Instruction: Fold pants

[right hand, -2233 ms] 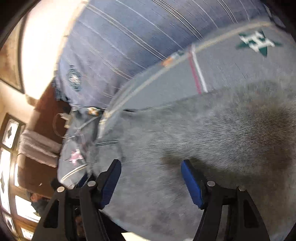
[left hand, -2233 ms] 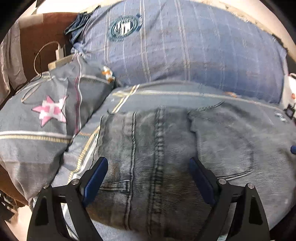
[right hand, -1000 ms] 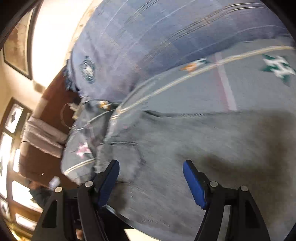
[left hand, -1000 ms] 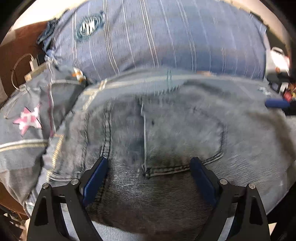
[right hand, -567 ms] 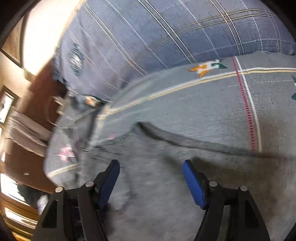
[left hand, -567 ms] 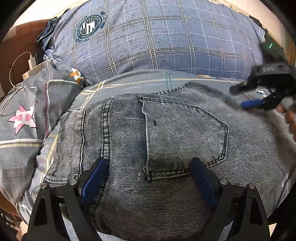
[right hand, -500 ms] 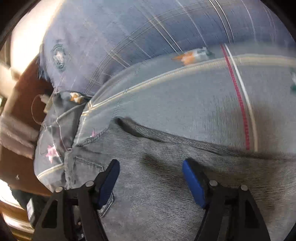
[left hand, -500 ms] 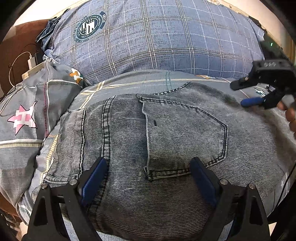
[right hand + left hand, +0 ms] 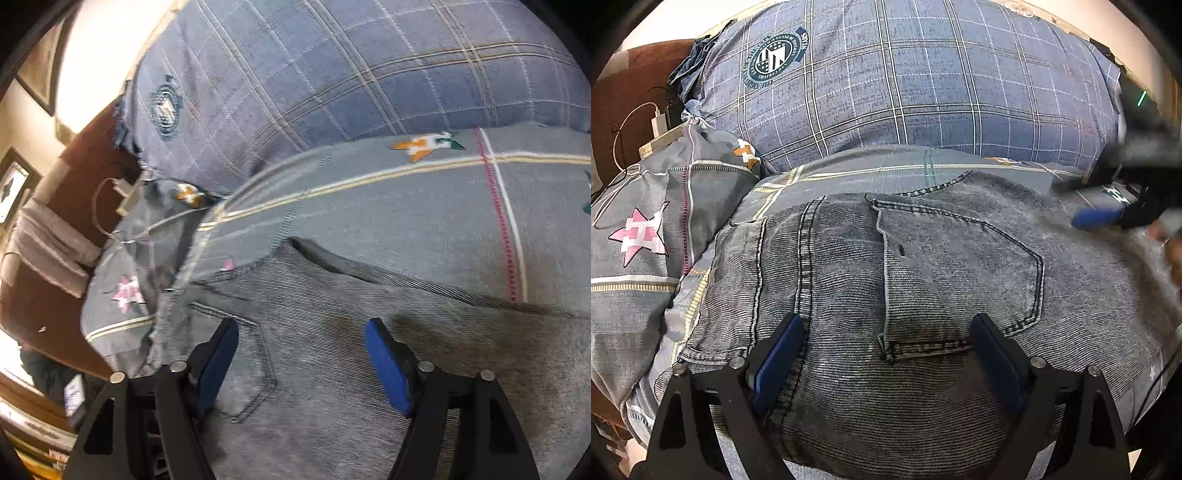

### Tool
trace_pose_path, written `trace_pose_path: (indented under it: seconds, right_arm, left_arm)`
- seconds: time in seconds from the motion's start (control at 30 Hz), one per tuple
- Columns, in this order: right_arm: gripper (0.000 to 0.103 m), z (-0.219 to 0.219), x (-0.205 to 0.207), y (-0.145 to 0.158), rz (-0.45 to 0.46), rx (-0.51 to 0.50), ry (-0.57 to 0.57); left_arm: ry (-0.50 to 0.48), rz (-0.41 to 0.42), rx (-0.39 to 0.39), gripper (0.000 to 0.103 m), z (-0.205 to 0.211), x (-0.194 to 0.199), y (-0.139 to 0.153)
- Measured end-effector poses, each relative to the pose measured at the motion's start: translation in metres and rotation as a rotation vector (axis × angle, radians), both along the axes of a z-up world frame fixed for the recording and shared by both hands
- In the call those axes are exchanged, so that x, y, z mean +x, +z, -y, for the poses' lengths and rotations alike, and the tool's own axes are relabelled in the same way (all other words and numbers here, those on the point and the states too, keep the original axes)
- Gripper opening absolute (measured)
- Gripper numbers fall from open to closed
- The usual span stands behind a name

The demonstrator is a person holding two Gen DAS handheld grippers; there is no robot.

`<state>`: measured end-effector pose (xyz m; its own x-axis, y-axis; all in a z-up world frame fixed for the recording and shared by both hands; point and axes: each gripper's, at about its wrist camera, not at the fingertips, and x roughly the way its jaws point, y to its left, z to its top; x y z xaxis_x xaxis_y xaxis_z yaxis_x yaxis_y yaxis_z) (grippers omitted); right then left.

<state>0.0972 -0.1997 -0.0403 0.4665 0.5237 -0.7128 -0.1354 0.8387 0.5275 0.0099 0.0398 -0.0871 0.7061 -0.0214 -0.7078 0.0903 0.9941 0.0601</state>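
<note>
Hovering with jaws apart, the left gripper (image 9: 886, 354) is waiting over the jeans (image 9: 923, 280) lying below it; the right gripper (image 9: 299, 354), jaws widening and empty, is nearing their far edge, best pinched squarely.

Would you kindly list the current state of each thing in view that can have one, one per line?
jeans: spread flat on the bed, back pocket facing up, not held.
back pocket: flat, small hole near its top edge.
left gripper: open, over the jeans, nothing between its pads.
right gripper: jaws opening, over the jeans, nothing gripped.
plaid pillow: resting behind the jeans.
charger cable: plugged into its white adapter.
</note>
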Motion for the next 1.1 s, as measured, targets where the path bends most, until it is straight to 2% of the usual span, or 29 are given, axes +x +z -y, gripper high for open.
trace_pose_path:
  seconds: [0.03,0.07,0.1,0.13,0.23,0.33,0.43,0.57,0.63,0.7,0.87,0.97,1.1]
  right_arm:
    - [0.078,0.004,0.007,-0.016,-0.055,-0.010,-0.019]
    - [0.078,0.011,0.012,-0.029,-0.081,0.024,-0.039]
    - [0.077,0.016,0.008,-0.023,-0.056,0.056,-0.063]
    - [0.077,0.017,0.005,-0.014,-0.075,0.051,-0.077]
    - [0.077,0.011,-0.020,0.021,0.029,0.026,-0.049]
    - [0.077,0.033,-0.061,0.035,0.068,0.059,-0.081]
    - [0.077,0.050,-0.104,0.042,0.116,0.018,-0.149]
    - [0.078,0.072,-0.138,0.049,0.212,-0.036,-0.242]
    - [0.078,0.081,-0.151,0.044,0.216,-0.087,-0.281]
    - [0.078,0.094,-0.160,0.035,0.188,-0.088,-0.291]
    - [0.078,0.141,-0.192,0.021,0.131,0.040,-0.403]
    - [0.078,0.179,-0.217,0.004,0.070,0.145,-0.521]
    - [0.078,0.237,-0.242,-0.019,-0.007,0.256,-0.695]
  left_arm:
    - [-0.001,0.002,-0.002,0.092,0.000,-0.001,0.001]
    - [-0.002,0.010,-0.002,0.092,-0.001,-0.003,0.003]
    - [0.000,0.021,-0.001,0.092,-0.002,-0.004,0.004]
    - [0.004,0.036,-0.002,0.092,-0.003,-0.006,0.006]
    - [0.008,0.078,-0.023,0.092,-0.005,-0.011,0.014]
    - [0.007,0.125,-0.025,0.092,-0.004,-0.018,0.022]
    - [0.017,0.138,-0.024,0.092,-0.003,-0.020,0.024]
    - [0.018,0.126,0.009,0.092,0.008,-0.019,0.027]
    - [0.017,0.145,0.020,0.092,0.012,-0.025,0.033]
    - [0.013,0.153,0.009,0.092,0.016,-0.031,0.039]
    - [-0.037,0.166,0.006,0.092,0.034,-0.042,0.048]
    - [-0.089,0.138,0.003,0.092,0.057,-0.038,0.046]
    - [-0.140,0.140,-0.001,0.092,0.085,-0.036,0.047]
